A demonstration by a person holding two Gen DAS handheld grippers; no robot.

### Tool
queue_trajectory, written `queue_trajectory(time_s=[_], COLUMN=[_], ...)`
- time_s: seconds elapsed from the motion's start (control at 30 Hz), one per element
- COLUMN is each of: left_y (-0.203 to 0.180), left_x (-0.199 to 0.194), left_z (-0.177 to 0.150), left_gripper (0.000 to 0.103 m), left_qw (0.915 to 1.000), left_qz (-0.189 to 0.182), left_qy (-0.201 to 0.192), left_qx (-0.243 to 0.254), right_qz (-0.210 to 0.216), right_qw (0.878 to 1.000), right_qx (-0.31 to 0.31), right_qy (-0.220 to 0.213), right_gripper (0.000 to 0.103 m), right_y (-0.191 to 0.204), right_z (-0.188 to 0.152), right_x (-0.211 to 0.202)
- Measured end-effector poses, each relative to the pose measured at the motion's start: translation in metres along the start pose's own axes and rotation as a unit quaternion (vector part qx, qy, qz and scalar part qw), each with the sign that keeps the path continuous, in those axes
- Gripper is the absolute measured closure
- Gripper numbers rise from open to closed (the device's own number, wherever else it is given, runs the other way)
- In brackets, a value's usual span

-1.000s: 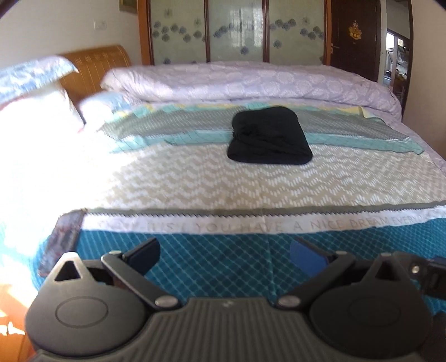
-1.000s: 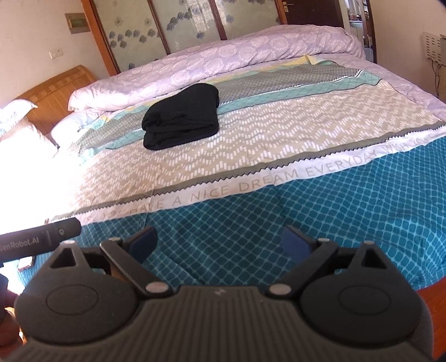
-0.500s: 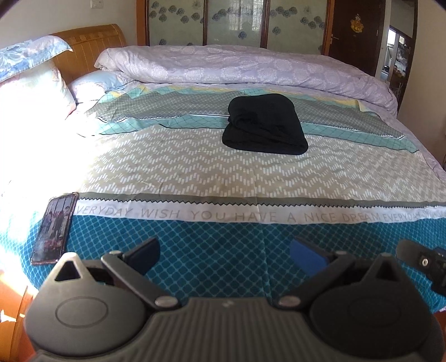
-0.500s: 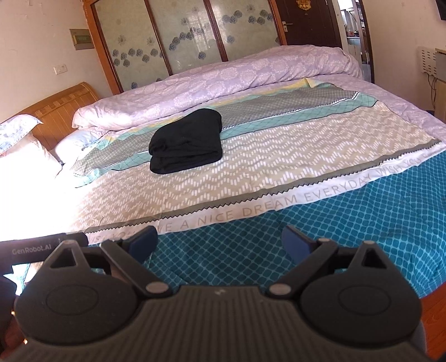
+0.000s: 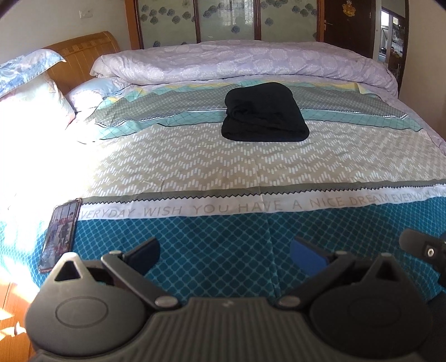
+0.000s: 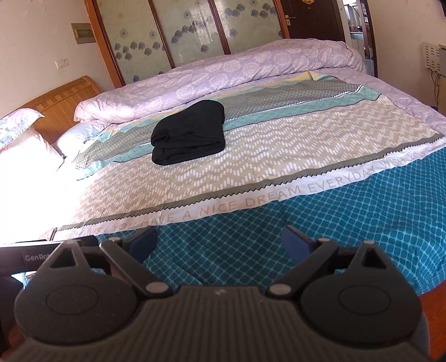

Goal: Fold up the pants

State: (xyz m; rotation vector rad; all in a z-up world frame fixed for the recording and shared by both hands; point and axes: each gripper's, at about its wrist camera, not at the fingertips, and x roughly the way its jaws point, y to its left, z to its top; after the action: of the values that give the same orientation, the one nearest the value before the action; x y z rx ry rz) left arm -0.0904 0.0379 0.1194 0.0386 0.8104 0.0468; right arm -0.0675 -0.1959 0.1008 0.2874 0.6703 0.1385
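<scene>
At the far left a phone (image 5: 60, 234) lies on the near edge of the bed (image 5: 195, 250), in strong sun, with pillows (image 5: 30, 105) and a wooden headboard (image 5: 83, 53) beyond it. The left tongs (image 5: 224, 252) hang spread and empty over the teal band of the bedspread, well short of the pants (image 5: 264, 114). The pants are a black bundle resting mid-bed on the grey and tan stripes, already doubled into a thick, roughly rectangular stack; from the right view the pants (image 6: 189, 133) show layered edges facing left and a rounded fold at the far end. They look soft, light and limp, likely knit, so they should sag and slide out of shape if lifted by one point; a hold on the layered edge at two corners, one per tool, seems the safest way to lift or refold them. The right tongs (image 6: 220, 243) are likewise spread and empty, low over the teal band, well apart from the bundle. Judging by the neat stack, the folding looks largely done. The bedspread is smooth and flat, a yielding surface that gives under a press. A rolled lilac duvet (image 6: 223, 72) runs along the far side, with glass-panelled doors (image 6: 189, 30) behind and a dark door (image 5: 348, 25) at the right.
</scene>
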Motion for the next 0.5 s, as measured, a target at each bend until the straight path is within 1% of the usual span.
queue_trajectory(time_s=[0.3,0.5], left_y=[-0.0028,-0.0030], left_x=[0.0035,0.0046], left_z=[-0.0019,-0.0028], left_gripper=[0.000,0.000], left_qw=[0.9995,0.9991], left_qz=[0.023,0.030], left_qy=[-0.006,-0.008], left_qx=[0.023,0.031], right_qz=[0.000,-0.001], right_qw=[1.000,1.000], right_qx=[0.004,0.007], right_qy=[0.008,0.009], right_gripper=[0.006,0.006], right_y=[-0.0006,-0.0013], right_z=[-0.0024,-0.0030], right_x=[0.0029,0.0040])
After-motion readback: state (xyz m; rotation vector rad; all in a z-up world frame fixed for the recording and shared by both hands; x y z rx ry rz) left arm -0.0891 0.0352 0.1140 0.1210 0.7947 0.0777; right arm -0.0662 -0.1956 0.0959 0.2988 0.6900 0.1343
